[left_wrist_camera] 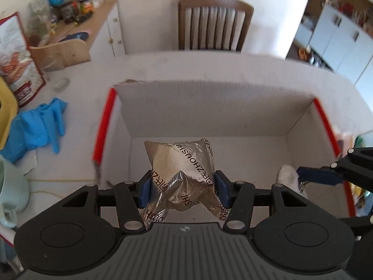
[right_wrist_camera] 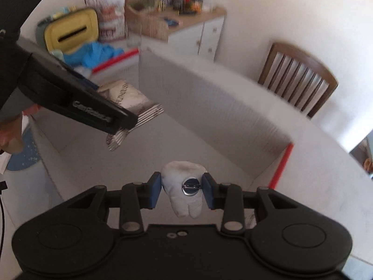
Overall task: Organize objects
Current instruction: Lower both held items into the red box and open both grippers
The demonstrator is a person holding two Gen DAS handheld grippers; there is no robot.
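My left gripper (left_wrist_camera: 183, 187) is shut on a silver foil packet (left_wrist_camera: 180, 161) with black lettering, held over the inside of a white cardboard box (left_wrist_camera: 209, 112) with red-taped edges. My right gripper (right_wrist_camera: 181, 190) is shut on a white tooth-shaped plush (right_wrist_camera: 184, 187) with a round metal clip on it, also above the box floor (right_wrist_camera: 186, 135). In the left wrist view the right gripper's blue fingertip (left_wrist_camera: 319, 175) and the plush (left_wrist_camera: 288, 175) show at the right edge of the box. In the right wrist view the left gripper's black body (right_wrist_camera: 77, 100) crosses the left side with the packet (right_wrist_camera: 126, 98) beyond it.
The box sits on a white table (left_wrist_camera: 209, 67). To its left lie blue gloves (left_wrist_camera: 37, 128), a yellow tissue holder (right_wrist_camera: 70, 30), a pale green mug (left_wrist_camera: 9, 186) and a red-white carton (left_wrist_camera: 16, 60). A wooden chair (left_wrist_camera: 214, 23) stands behind, and a cluttered cabinet (right_wrist_camera: 193, 30) beside it.
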